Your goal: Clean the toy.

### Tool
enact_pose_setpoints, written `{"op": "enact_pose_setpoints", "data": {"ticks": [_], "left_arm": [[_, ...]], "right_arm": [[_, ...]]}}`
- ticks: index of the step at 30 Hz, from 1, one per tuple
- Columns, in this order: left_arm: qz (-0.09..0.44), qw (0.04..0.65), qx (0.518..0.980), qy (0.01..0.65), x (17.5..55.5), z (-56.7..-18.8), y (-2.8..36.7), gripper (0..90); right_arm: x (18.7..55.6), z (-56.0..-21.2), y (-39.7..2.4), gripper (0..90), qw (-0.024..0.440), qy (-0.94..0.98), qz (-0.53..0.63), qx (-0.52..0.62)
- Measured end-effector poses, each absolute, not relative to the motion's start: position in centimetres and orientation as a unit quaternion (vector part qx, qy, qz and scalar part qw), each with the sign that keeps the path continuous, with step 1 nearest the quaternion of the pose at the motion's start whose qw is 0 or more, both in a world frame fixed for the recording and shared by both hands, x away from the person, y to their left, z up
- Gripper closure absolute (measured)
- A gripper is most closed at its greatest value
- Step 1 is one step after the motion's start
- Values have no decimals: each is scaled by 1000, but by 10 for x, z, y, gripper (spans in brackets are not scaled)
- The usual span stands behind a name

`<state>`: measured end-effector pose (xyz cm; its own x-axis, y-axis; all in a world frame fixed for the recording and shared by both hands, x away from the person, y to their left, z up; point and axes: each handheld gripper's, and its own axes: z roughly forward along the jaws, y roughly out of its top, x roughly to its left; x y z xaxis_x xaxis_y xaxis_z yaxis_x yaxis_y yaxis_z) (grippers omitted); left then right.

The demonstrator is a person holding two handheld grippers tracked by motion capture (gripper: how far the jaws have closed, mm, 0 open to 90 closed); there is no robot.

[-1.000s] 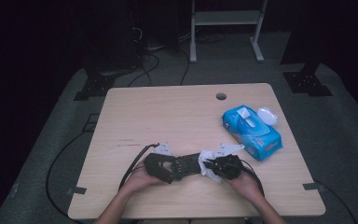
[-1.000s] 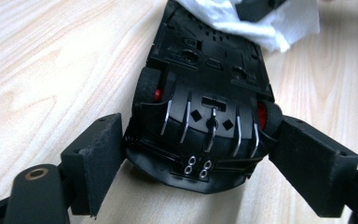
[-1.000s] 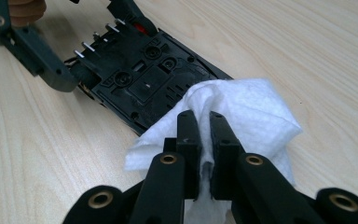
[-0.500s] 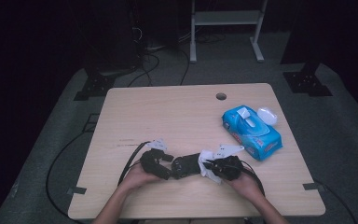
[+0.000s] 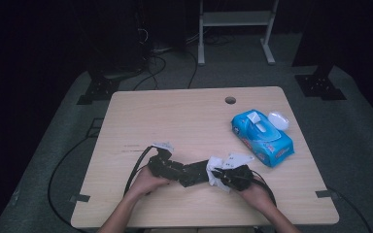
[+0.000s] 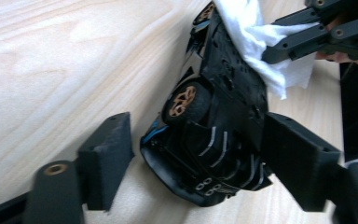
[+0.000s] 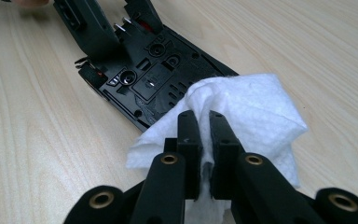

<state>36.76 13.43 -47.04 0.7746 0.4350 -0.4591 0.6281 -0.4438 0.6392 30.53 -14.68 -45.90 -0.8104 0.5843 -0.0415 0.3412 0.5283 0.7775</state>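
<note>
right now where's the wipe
In the high view the wipe is near the table's front edge, pinched in the right gripper and pressed on the toy car's underside, left of the wipes pack.

Wipe [image 5: 217,168] on toy car [image 5: 189,172], table [image 5: 184,116].

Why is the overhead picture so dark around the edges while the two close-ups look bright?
High view: light falls on the table, the floor around it stays dim. Left gripper view: bright, the toy car sharp, the near jaws soft. Right gripper view: evenly lit, the white wipe slightly washed out.
</note>
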Motion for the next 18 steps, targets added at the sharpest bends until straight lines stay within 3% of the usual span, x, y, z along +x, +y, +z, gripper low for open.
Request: {"op": "enact_pose_setpoints", "data": {"ticks": [6,18], "left_arm": [[-149,425,833,321,368,-475,134,317],[-115,416,860,271,352,-466,124,375]], "right_arm": [[301,-460,-147,847,162,861,403,265],[303,-457,-158,844,152,857,406,277]]}}
